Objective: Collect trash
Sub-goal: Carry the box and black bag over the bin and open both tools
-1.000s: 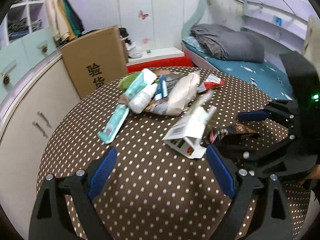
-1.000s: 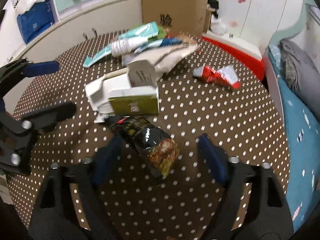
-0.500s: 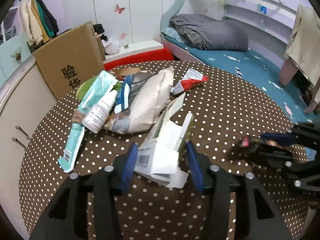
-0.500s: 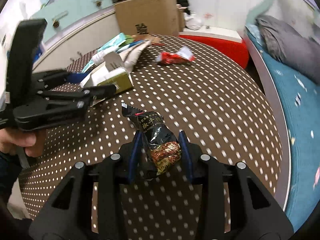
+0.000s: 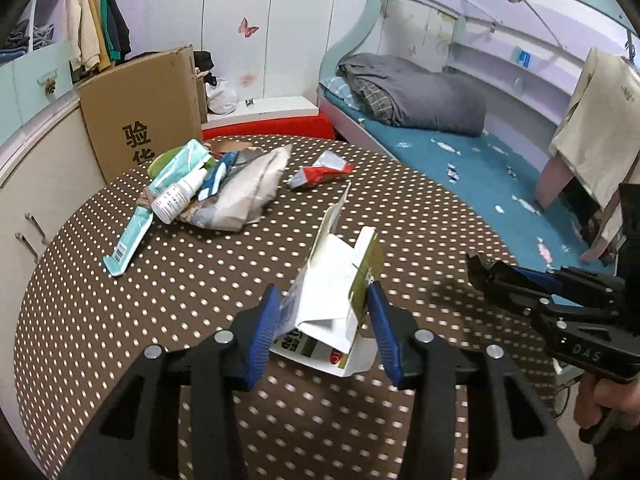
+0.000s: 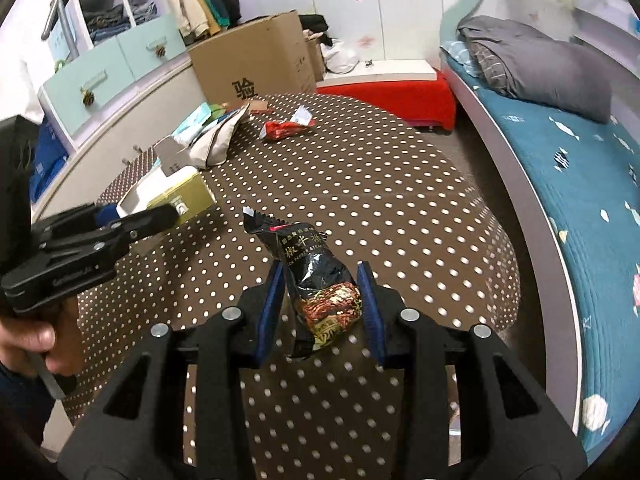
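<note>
Brown cloth with white dots covers the round desk (image 5: 168, 280), and both hands already carry trash above it. The left hand-held gripper (image 5: 323, 326) pinches a torn white carton (image 5: 332, 296) between its blue pads; its jaws are closing a little more on the card. The carton's long axis runs straight out ahead of the fingers, open flaps pointing away. The right hand-held gripper (image 6: 321, 306) is clamped on a black snack packet (image 6: 316, 280), which also lies lengthwise along the fingers, its torn top sticking out forward and tilted left.

The rest of the litter lies at the far edge of the desk: a heap with a teal tube (image 5: 160, 196), a small white bottle (image 5: 176, 198) and a crumpled beige bag (image 5: 248, 192), and, apart to its right, a red wrapper (image 5: 320, 174). Judging from both views, the heap lies ahead and to the left, nearer the left hand, while the red wrapper lies nearer the right. No bin shows in either view, so where the held pieces should go cannot be told.
</note>
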`<act>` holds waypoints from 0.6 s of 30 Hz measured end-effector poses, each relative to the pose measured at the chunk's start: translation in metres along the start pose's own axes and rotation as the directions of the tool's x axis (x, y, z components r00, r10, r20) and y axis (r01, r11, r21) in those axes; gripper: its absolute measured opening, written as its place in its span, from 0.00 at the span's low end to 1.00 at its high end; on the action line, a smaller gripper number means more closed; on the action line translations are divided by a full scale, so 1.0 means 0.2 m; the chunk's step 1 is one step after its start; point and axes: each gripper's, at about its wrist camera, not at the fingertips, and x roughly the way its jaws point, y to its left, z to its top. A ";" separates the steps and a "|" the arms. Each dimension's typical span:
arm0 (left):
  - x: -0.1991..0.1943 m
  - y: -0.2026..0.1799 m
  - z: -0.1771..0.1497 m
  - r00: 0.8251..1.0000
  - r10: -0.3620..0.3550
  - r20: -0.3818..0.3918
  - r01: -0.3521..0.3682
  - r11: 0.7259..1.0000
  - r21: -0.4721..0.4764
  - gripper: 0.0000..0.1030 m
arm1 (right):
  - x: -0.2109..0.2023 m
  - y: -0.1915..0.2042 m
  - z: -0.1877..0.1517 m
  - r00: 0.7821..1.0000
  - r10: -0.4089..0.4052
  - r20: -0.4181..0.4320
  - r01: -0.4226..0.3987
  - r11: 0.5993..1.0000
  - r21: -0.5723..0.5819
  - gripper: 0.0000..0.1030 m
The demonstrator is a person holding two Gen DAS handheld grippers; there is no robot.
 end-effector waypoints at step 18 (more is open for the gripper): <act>-0.20 -0.44 0.19 0.975 -0.199 0.098 0.195 0.980 0.050 0.43 | -0.52 -0.40 0.03 0.971 -0.090 0.220 0.042 0.976 0.215 0.36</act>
